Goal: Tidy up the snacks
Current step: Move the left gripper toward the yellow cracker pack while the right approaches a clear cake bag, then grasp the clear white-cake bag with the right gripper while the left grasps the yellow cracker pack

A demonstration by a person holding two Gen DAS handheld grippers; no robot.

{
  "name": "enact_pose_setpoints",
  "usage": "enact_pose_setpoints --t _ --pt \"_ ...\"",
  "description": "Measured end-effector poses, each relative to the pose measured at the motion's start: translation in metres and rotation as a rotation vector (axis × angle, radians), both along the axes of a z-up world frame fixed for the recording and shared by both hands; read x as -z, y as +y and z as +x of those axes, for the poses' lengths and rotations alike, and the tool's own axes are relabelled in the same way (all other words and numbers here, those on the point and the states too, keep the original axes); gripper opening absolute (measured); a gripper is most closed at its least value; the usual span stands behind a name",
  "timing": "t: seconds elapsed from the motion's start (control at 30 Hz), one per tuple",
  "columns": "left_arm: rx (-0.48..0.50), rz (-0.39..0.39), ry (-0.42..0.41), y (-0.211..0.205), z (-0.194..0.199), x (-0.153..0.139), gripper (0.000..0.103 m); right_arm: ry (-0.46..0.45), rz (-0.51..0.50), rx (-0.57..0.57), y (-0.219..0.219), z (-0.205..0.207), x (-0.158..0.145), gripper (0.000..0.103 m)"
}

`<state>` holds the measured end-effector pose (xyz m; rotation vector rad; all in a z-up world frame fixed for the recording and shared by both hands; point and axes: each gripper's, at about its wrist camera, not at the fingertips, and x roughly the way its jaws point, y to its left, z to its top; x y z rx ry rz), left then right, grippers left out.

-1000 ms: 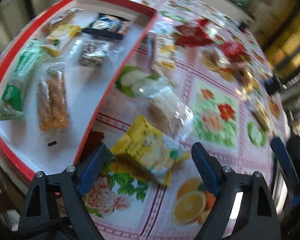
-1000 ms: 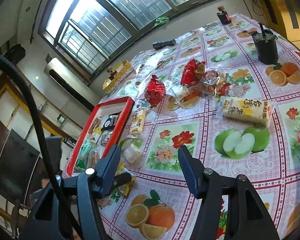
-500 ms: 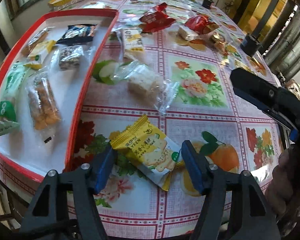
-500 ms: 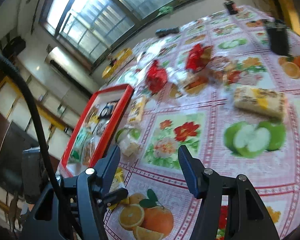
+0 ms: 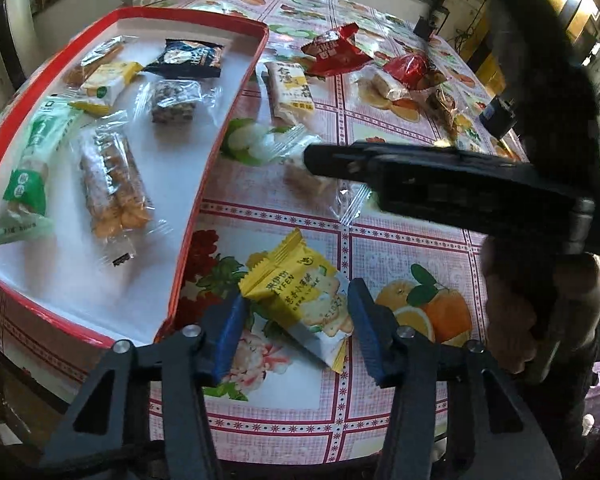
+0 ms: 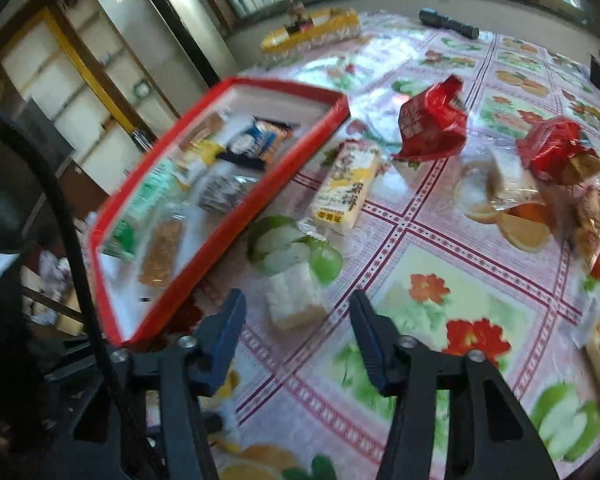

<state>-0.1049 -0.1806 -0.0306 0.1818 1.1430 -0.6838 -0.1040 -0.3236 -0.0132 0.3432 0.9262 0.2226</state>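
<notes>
My left gripper point(image 5: 296, 330) is open, its fingers either side of a yellow cracker packet point(image 5: 300, 300) lying on the tablecloth beside the red tray point(image 5: 220, 136). The tray holds several snack packets. My right gripper point(image 6: 298, 330) is open and hovers just before a clear-wrapped white cake point(image 6: 296, 300) near the tray's rim point(image 6: 236, 220). In the left wrist view the right gripper reaches across above the cake. More snacks lie beyond: a yellow-white bar point(image 6: 346, 188), red bags point(image 6: 432, 124) and clear packets point(image 6: 504, 184).
A flowered tablecloth point(image 6: 440, 280) covers the table. A black flashlight point(image 6: 450, 24) and a yellow box point(image 6: 312, 26) lie at the far edge by the window. The table's near edge point(image 5: 260, 456) is just below the left gripper.
My left gripper has moved closer to the yellow packet, which now lies between its fingers. My right gripper has swung left and down toward the clear-wrapped cake by the tray.
</notes>
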Motion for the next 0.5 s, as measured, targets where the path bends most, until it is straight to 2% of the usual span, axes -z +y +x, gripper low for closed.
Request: enact_pose_setpoints --t 0.07,0.13,0.17,0.23,0.37,0.47,0.5 --pt "0.003 -0.003 -0.005 0.001 -0.001 0.0 0.052 0.019 -0.016 -0.019 0.01 0.004 0.006 0.046" --pt "0.007 -0.005 -0.018 0.001 -0.003 0.0 0.052 0.0 -0.081 -0.037 0.02 0.001 0.007 0.044" --pt "0.01 -0.005 -0.023 0.001 -0.004 -0.001 0.052 -0.004 -0.099 -0.036 0.023 0.0 0.006 0.033" --pt "0.017 -0.011 -0.022 -0.001 -0.005 -0.001 0.056 -0.004 -0.129 -0.015 0.023 -0.006 0.007 0.033" --pt "0.056 -0.017 -0.034 -0.005 -0.012 -0.003 0.072 -0.001 -0.159 0.103 0.005 -0.035 0.008 0.033" --pt "0.079 -0.013 -0.019 -0.007 -0.016 -0.005 0.073 0.005 -0.121 0.247 -0.026 -0.064 0.011 0.033" --pt "0.093 0.016 -0.013 -0.008 -0.018 -0.007 0.075 0.003 -0.088 0.309 -0.04 -0.077 0.012 0.033"
